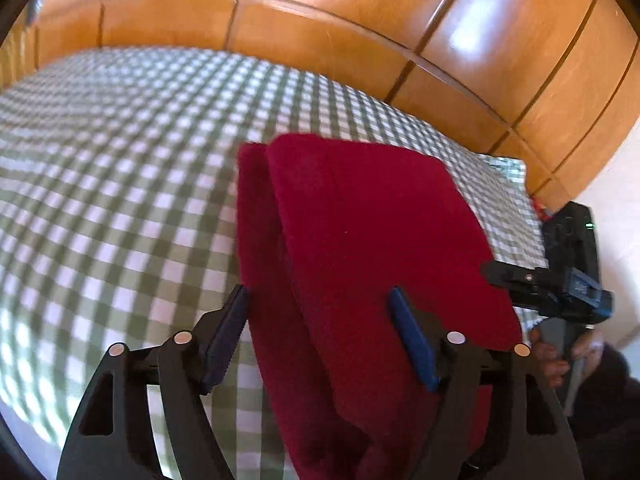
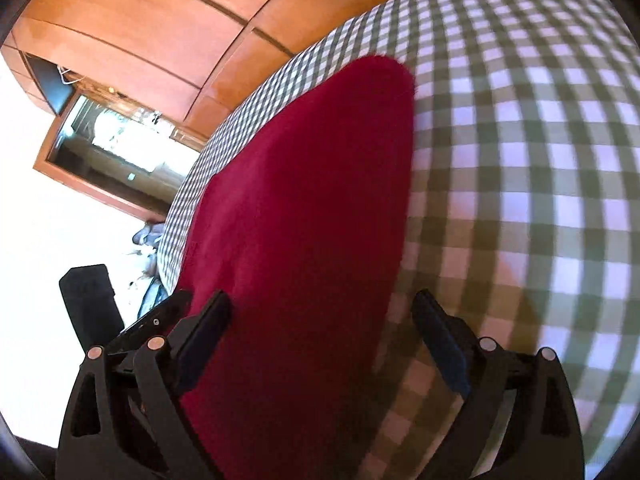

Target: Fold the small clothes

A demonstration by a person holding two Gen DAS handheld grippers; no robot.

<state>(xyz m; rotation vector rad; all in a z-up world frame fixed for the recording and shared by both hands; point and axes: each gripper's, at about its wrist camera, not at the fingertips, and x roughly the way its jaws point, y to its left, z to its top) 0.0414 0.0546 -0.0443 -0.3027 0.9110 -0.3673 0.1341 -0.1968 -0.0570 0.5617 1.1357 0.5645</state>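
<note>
Left tool [image 1: 320, 336]: jaws apart, straddling the folded red garment [image 1: 360, 248], no grip evident. Garment lies on the green checked bedcover [image 1: 120, 160], wooden panelling [image 1: 320, 20] at 12 o'clock. Right tool [image 2: 320, 340]: jaws apart, garment's edge between them.

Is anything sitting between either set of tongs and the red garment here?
Nothing visible. The red garment lies directly between the open left tongs and the open right tongs, on the checked cloth.
</note>
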